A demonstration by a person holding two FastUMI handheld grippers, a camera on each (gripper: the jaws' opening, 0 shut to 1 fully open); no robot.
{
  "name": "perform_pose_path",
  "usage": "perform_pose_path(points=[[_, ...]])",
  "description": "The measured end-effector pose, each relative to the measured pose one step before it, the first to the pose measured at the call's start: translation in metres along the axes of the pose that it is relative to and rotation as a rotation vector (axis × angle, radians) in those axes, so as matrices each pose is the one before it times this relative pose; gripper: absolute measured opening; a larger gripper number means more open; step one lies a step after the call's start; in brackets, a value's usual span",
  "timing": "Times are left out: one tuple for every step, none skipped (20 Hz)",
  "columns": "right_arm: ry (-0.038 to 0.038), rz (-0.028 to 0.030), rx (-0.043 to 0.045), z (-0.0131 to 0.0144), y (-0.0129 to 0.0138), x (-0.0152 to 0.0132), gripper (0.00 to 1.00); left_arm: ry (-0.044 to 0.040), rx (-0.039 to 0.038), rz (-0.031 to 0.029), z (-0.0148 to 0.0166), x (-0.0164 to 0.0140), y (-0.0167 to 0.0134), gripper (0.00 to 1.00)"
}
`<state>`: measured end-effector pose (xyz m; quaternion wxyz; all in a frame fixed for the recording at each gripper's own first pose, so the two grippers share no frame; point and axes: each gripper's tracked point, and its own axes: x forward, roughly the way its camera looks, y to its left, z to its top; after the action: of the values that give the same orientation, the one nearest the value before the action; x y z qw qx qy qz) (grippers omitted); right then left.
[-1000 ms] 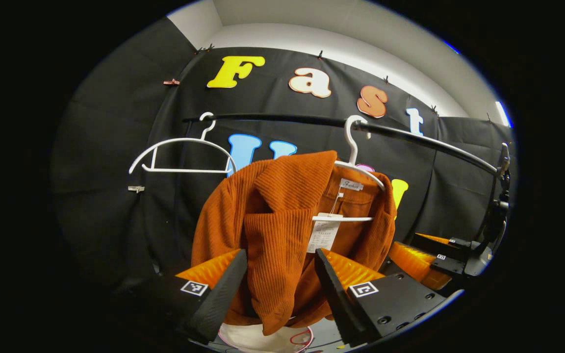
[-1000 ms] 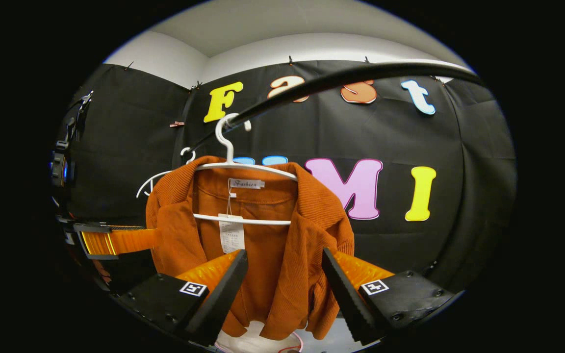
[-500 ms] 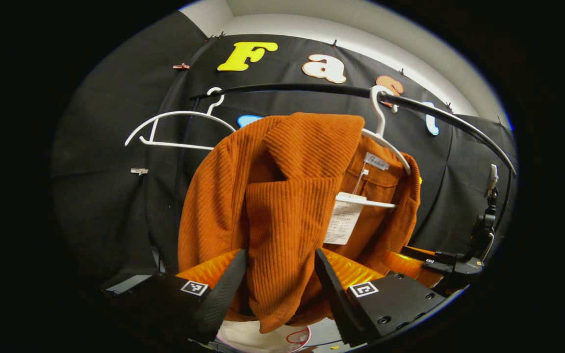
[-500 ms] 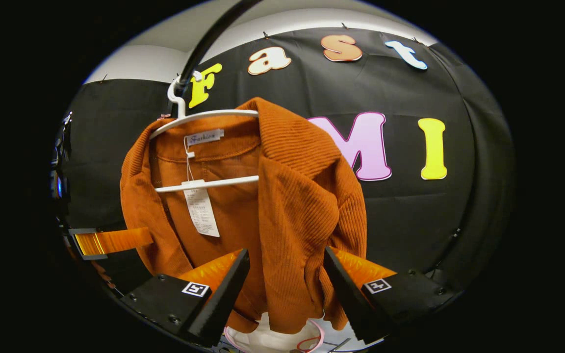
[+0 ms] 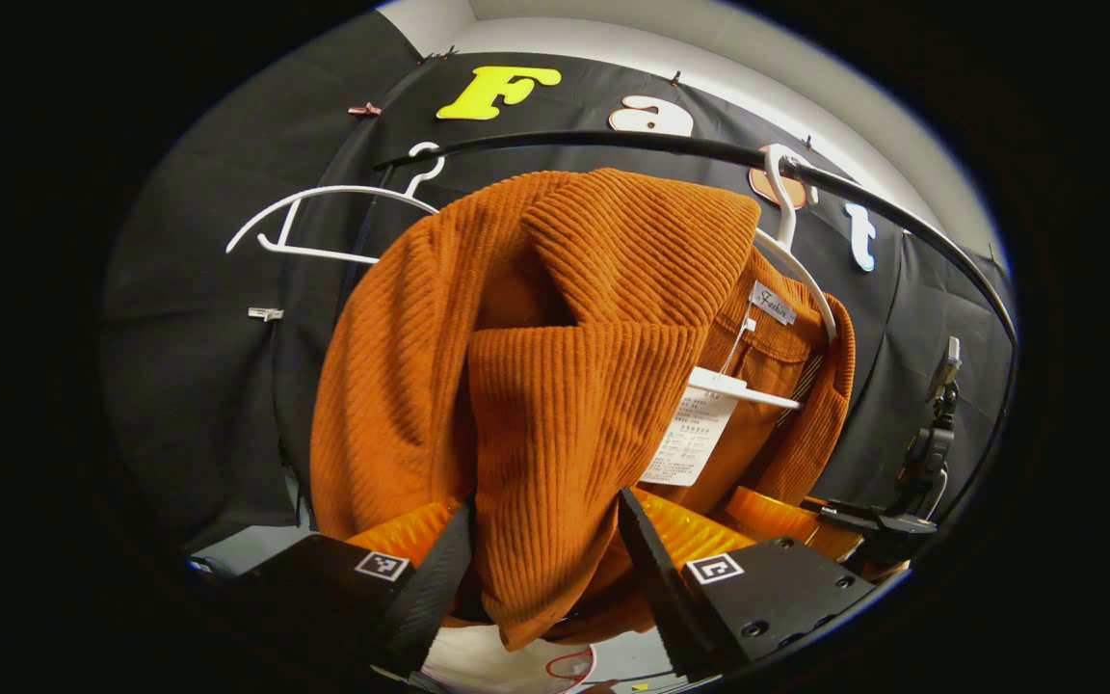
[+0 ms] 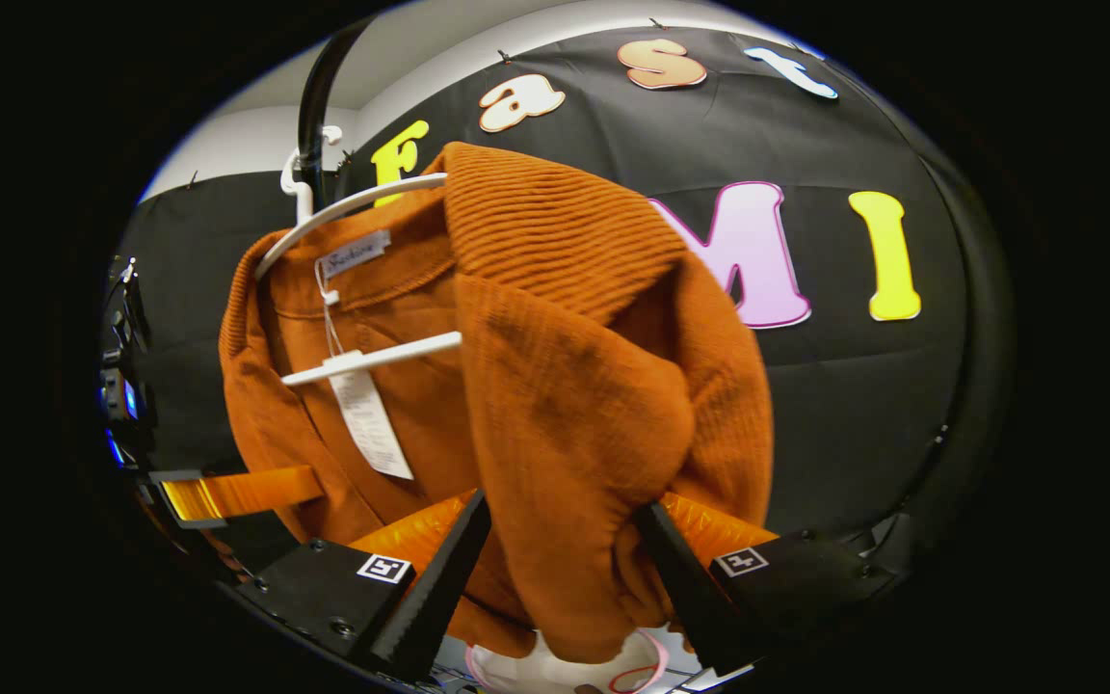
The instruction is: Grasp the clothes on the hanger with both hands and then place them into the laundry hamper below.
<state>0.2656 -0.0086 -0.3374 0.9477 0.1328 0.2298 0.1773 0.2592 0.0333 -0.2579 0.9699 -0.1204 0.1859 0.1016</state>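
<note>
The orange corduroy jacket [image 5: 555,386] hangs on a white hanger [image 5: 791,255] from the black rail [image 5: 613,145]. The left gripper [image 5: 541,569] is spread open, front panel hanging between its fingers. The right gripper [image 6: 560,578] likewise stands open astride the other panel. An empty hanger [image 5: 324,222] sits at 10 o'clock in the left gripper view.
</note>
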Motion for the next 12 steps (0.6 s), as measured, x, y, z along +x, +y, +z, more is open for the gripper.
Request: perform_pose_path(points=[[-0.00635, 0.01067, -0.00538, 0.00233, 0.00714, 0.00519, 0.98, -0.00283, -0.00848, -0.00539, 0.00405, 0.00394, -0.00514, 0.89], [-0.00204, -0.00701, -0.01861, 0.00206, 0.00170, 0.00680, 0.98, -0.00756, -0.01210, -0.00549, 0.00491, 0.00355, -0.00533, 0.89], [0.00240, -0.02189, -0.02617, 0.00110, -0.00273, 0.00540, 0.98, -0.01200, -0.01360, -0.00563, 0.00513, 0.00335, -0.00647, 0.89], [0.00379, -0.01040, -0.02391, -0.00030, -0.00307, 0.00456, 0.98, -0.01298, -0.00755, -0.00404, 0.00266, 0.00060, -0.00587, 0.89], [-0.00142, -0.01476, -0.01197, 0.00163, -0.00407, 0.00331, 0.98, -0.01476, 0.00127, 0.01304, 0.00258, 0.00269, -0.00190, 0.89], [-0.00006, -0.00546, 0.00435, 0.00112, -0.00368, 0.00222, 0.98, -0.01103, 0.00788, 0.03162, 0.00090, 0.00304, 0.00354, 0.89], [-0.00645, -0.01181, 0.01411, 0.00129, -0.00606, 0.00276, 0.98, -0.00603, 0.00815, 0.03961, -0.00015, 0.00512, 0.00657, 0.89], [-0.00516, -0.01543, 0.01248, 0.00440, -0.00775, -0.00100, 0.89, -0.00087, 0.00202, 0.02140, 0.00035, 0.00339, 0.00279, 0.89], [-0.00125, -0.00892, 0.00633, 0.00303, -0.00744, 0.00095, 0.72, -0.00237, 0.00178, 0.01353, 0.00021, 0.00013, 0.00226, 0.87], [0.01951, 0.00982, 0.00607, 0.00060, -0.00533, 0.00153, 0.69, 0.00405, 0.00396, 0.00624, 0.00034, 0.00174, 0.00124, 0.83], [0.00868, -0.02115, 0.00238, -0.00105, -0.01180, 0.00412, 0.56, 0.00935, 0.00736, 0.00472, -0.00066, -0.00006, 0.00082, 0.71], [-0.01357, -0.02411, -0.00017, 0.00607, -0.01407, -0.00296, 0.38, -0.00283, 0.00867, 0.03264, 0.00042, -0.00204, 0.00731, 0.56]])
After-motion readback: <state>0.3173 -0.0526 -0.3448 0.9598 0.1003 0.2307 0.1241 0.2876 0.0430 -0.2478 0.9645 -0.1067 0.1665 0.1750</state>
